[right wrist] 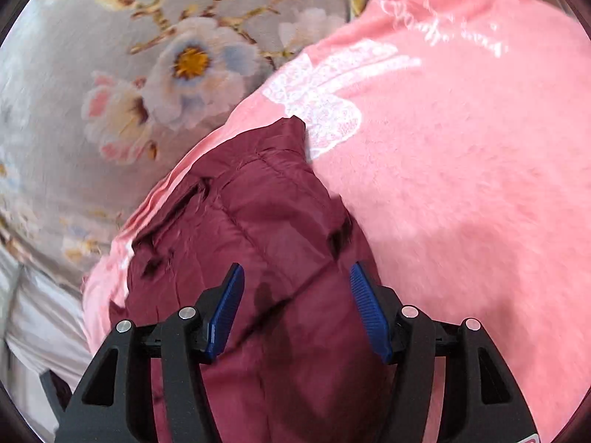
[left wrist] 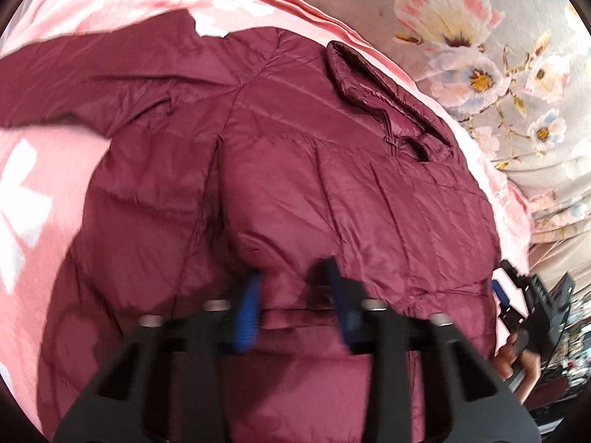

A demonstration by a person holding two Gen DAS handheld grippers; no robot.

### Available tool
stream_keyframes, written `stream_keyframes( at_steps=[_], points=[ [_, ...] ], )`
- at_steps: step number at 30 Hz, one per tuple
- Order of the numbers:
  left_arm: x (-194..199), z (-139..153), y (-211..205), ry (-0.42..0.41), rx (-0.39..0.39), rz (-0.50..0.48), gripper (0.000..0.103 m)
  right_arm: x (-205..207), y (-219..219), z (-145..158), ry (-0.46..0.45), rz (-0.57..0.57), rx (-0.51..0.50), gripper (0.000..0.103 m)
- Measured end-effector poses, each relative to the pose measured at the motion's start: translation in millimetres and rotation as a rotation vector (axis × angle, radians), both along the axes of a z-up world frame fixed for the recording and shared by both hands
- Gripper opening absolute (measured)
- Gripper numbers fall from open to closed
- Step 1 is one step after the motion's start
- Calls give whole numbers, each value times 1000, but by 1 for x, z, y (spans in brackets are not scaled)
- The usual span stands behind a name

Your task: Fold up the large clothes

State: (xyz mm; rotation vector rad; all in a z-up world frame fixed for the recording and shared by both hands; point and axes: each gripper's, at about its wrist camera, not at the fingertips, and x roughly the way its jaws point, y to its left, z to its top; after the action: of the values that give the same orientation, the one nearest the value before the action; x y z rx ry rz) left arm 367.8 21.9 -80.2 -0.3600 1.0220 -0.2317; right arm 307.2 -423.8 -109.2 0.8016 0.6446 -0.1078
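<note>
A maroon quilted jacket (left wrist: 295,155) lies spread on a pink blanket (left wrist: 44,192). Its collar (left wrist: 369,88) points to the far right and one sleeve (left wrist: 92,85) stretches away to the left. My left gripper (left wrist: 291,269) sits at the jacket's near edge, its blue pads (left wrist: 247,310) close together with a raised fold of the fabric pinched between them. My right gripper (right wrist: 295,267) hovers over a bunched end of the jacket (right wrist: 258,221); its blue pads (right wrist: 369,313) stand wide apart and touch nothing. It also shows at the right edge of the left wrist view, as the right gripper (left wrist: 517,295).
The pink blanket (right wrist: 461,184) carries white prints and lies on a grey floral bedsheet (right wrist: 110,74). The sheet (left wrist: 498,55) fills the far right of the left wrist view. A hand (left wrist: 517,361) holds the right gripper. Dark clutter shows beyond the bed's edge at lower right.
</note>
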Motion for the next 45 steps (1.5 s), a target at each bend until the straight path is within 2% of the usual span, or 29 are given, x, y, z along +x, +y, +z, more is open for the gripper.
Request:
stream_keyframes(
  at_steps=[1,2,3,4,6,8,10,11,12,15,19,22,23,25,26,29,32,34,38,42,45],
  points=[
    [1,1,0,-7,9,2,16,7,-2,-2,-4,-9,18,55],
    [2,4,-1,-19,20,5,10,12,-3,-3,-5,-15,25,43],
    [3,8,-1,-38,34,8,8,18,-4,-2,-5,-22,29,17],
    [3,11,-1,-49,45,10,7,20,-4,0,-5,-29,29,3],
    [2,17,-2,-75,63,11,6,9,-7,12,-75,-60,31,2],
    [0,16,-3,-92,104,4,5,-10,-6,24,-125,-78,-37,2],
    [-1,6,-5,-87,146,-1,5,-12,0,25,-98,-81,-132,2],
    [1,-6,-7,-63,168,-4,5,-7,2,18,-47,-69,-165,2],
    [2,-13,-7,-47,173,-5,5,-3,1,9,-11,-64,-170,2],
    [-1,-17,-5,-66,179,0,5,5,-2,-8,58,-54,-156,2],
    [-4,-18,-11,-86,228,-8,6,13,4,-7,125,-31,-224,2],
    [-9,-18,-18,-115,278,-9,7,-7,9,3,116,-79,-256,8],
    [-10,-18,-20,-127,296,-8,7,-16,11,8,99,-105,-264,13],
    [-11,-18,-22,-136,302,-5,7,-41,21,27,24,-171,-329,14],
    [-11,-18,-21,-139,295,-1,7,-45,28,34,0,-162,-358,14],
    [-13,-16,-15,-141,253,20,8,-30,67,48,-15,2,-446,14],
    [-18,-14,-7,-143,211,55,14,-12,108,37,-7,162,-438,11],
    [-20,-15,-5,-137,197,65,15,-3,131,26,12,228,-441,11],
    [-19,-16,-7,-135,206,60,15,5,155,6,72,292,-481,10],
    [-19,-16,-7,-138,202,57,15,12,144,-8,109,291,-425,1],
    [-19,-17,-4,-137,185,57,15,10,142,-13,111,292,-404,1]
  ],
)
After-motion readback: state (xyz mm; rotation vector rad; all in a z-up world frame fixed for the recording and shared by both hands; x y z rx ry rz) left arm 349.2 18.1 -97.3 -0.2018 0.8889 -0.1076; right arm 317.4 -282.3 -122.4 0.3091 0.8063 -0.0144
